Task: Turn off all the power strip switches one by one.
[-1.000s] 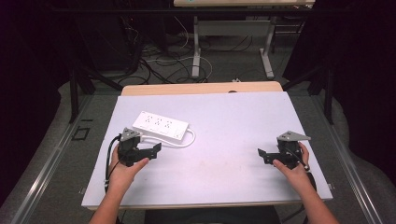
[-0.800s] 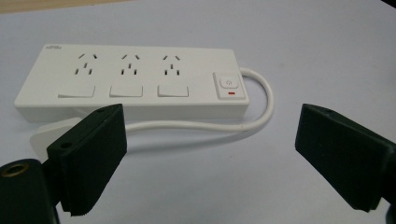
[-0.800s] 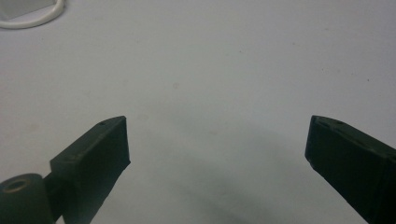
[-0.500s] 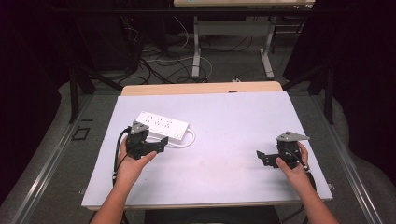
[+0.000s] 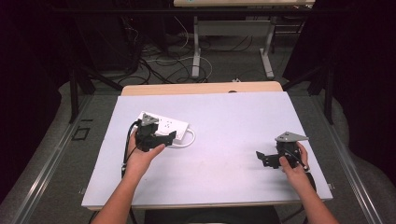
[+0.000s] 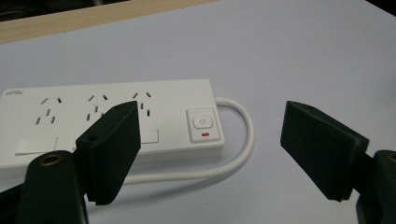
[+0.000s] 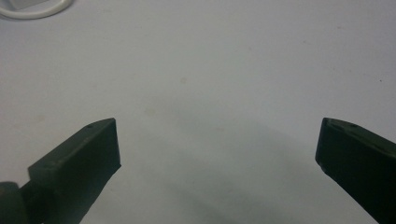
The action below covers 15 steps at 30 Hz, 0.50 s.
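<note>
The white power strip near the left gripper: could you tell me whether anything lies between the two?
Nothing visible does. The left gripper, jaws open, faces the power strip across bare table.

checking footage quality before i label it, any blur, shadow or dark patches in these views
High view: the white table top is evenly lit, the room beyond it nearly black. Left gripper view: the power strip is sharp, the near pads soft, and its cable casts a faint shadow. Right gripper view: the pads are blurred, with a broad soft shadow on the table between them.
</note>
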### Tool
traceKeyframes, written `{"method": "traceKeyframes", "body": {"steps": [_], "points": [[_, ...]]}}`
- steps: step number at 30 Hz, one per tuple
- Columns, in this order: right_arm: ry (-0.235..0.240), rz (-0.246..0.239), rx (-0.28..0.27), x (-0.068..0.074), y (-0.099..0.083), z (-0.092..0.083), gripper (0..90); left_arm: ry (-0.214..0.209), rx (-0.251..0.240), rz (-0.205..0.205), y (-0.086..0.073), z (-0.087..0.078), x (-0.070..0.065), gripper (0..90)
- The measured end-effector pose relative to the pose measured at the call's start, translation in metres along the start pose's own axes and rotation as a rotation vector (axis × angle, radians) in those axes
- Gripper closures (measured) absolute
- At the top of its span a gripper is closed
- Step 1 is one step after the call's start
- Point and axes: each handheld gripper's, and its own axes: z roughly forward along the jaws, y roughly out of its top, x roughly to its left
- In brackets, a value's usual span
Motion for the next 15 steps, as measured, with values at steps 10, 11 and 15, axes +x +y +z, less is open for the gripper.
{"method": "traceKeyframes", "body": {"steps": [10,11,15], "points": [[0.0,-0.018,0.008,0.0,-0.001,0.001,0.0,-0.001,-0.003,0.01,0.012,0.011,-0.007,21.6],[0.003,-0.018,0.008,0.0,-0.001,0.001,0.0,0.004,-0.001,0.012,0.013,0.012,-0.008,21.6],[0.002,-0.017,0.012,0.0,-0.001,0.002,0.0,0.013,0.001,0.016,0.018,0.016,-0.008,21.6]]}}
